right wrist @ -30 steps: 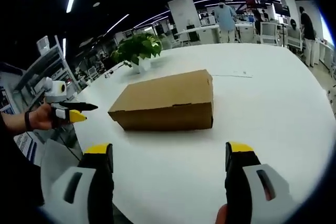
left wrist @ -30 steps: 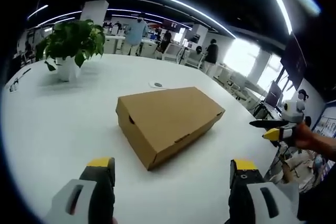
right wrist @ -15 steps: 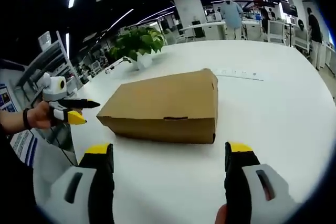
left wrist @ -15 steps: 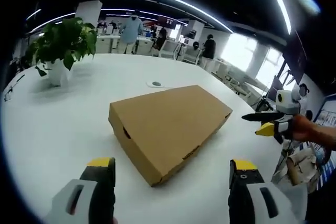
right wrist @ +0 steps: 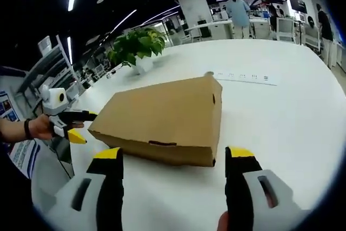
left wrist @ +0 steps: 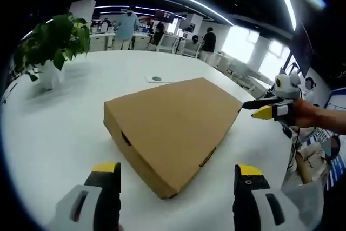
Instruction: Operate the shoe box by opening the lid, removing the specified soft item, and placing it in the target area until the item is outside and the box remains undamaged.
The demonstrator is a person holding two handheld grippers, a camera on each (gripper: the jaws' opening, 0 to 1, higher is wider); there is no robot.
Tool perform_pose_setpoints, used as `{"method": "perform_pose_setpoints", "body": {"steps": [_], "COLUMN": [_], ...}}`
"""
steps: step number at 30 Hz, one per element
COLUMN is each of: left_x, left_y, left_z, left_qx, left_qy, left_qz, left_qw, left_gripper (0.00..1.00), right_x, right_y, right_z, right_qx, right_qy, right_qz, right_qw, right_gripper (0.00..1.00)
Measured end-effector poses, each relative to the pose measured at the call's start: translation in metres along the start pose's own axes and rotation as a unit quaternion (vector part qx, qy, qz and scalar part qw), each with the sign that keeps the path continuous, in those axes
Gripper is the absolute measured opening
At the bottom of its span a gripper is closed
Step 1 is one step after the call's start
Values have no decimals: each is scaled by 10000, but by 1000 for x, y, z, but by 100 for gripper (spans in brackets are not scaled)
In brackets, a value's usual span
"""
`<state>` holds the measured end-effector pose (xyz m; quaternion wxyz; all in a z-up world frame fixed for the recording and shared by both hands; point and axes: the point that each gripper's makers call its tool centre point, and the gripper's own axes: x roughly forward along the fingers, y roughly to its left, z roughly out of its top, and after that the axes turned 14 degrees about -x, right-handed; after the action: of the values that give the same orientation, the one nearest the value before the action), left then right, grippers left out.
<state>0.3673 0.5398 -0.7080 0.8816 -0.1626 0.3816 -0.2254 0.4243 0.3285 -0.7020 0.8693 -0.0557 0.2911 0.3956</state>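
In the left gripper view, the left gripper (left wrist: 172,174) rises from the bottom edge with its two yellow-tipped black jaws spread wide apart and nothing between them. Just ahead of the jaws lies the plain brown cardboard shoe box (left wrist: 173,125), lid closed, resting flat on the large white table (left wrist: 59,117) with one corner pointing toward the camera. A small dark finger slot shows on the box's short side wall, and a closure tab shows on the long side edge. The right gripper (left wrist: 255,109) enters from the right, held in a person's hand (left wrist: 303,115); its black and yellow jaws lie near the far right corner of the box without touching it, and the gap between them cannot be determined here. A green leafy plant in a white pot (left wrist: 51,44) stands at the far left of the table, well apart from the box. In the right gripper view, the right gripper (right wrist: 172,158) has its jaws set wide apart, empty, just short of the box's (right wrist: 162,117) near long side. The left gripper (right wrist: 75,127) appears at the left, beside the box's end, its jaws parted. The potted plant (right wrist: 135,50) stands beyond the box.
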Motion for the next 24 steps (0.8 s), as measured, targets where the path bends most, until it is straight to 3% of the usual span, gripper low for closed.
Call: {"method": "perform_pose_setpoints", "body": {"steps": [6,9,10,13,24], "left_x": [8,9,9,8,-3], "left_y": [2,2,4,8,-1], "left_z": [6,13,12,12,7], "left_qx": [-17,-189,-194,-252,-152], "left_qy": [-55,-275,-270,-361,-332], "left_qz": [50,35,92,140,106], "left_qw": [10000,9994,9994,9989,9993], "left_gripper": [79,71,70,64,59], "right_x": [8,7,9,7,5], "right_y": [-5,-18,-11,-10,-5], "right_z": [2,6,6,7,5], "right_qx": [-38,-271,-90,-262,-267], "right_qy": [7,-59,-73,-86,-106], "right_qz": [-144,-646,-492,-588,-692], "right_qw": [9999,9975,9987,9979,9972], "right_gripper": [63,49,49,49,47]}}
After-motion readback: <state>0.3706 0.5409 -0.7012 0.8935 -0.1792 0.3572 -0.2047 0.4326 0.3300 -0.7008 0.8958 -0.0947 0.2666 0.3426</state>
